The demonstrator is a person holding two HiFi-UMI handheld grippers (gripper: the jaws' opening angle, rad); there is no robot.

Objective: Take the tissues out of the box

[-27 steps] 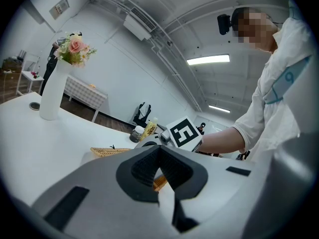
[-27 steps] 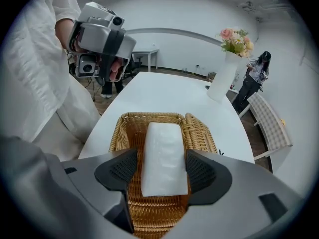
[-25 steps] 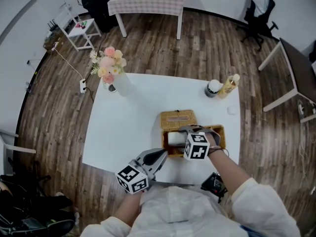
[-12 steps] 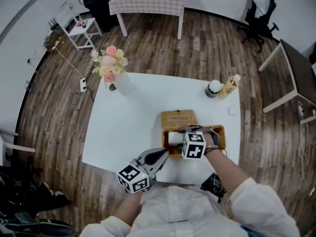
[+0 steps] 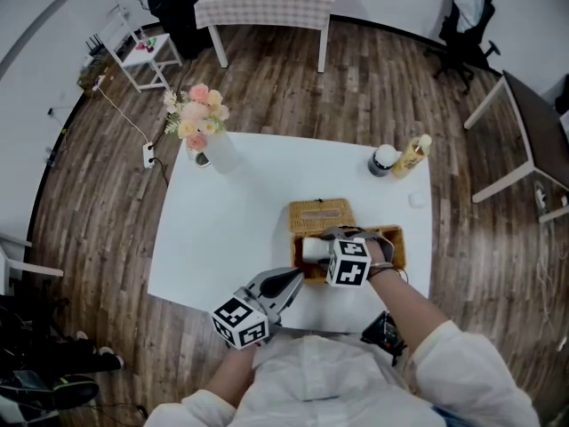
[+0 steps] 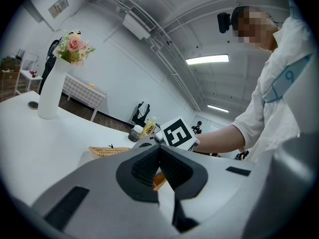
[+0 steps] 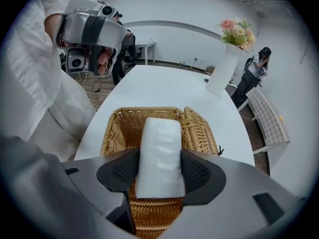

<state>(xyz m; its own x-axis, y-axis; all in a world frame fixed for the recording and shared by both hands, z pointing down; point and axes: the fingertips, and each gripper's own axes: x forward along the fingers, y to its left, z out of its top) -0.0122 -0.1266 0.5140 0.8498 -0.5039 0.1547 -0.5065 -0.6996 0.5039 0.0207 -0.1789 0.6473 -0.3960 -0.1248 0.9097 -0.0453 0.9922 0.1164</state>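
Hard to make out from the head view: the tissue pack, mostly covered by the right gripper and its marker cube, with only a white end showing inside the wicker box. Much clearer in the right gripper view — tissue pack lying lengthwise in the wicker box, between the jaws of the right gripper, these just now closing in, pads pressed on both long sides of the pack. Near end of the pack cut off behind the gripper body; not possible to tell whether raised from the box bottom or resting on it. Lid flat on the white table, touching the far edge of the wicker box. Left gripper just at the near-left corner of the box, jaws fully together, nothing held — only a strip of wicker seen behind the tips in the left gripper view. Beyond the box to the right, a yellow bottle beside a small jar; dark print on the bottle label, too small to read. Pack wrapper plain white as far as visible. Black-and-white squares on the marker cube. Well beyond the box to the left, a white vase with pink flowers.
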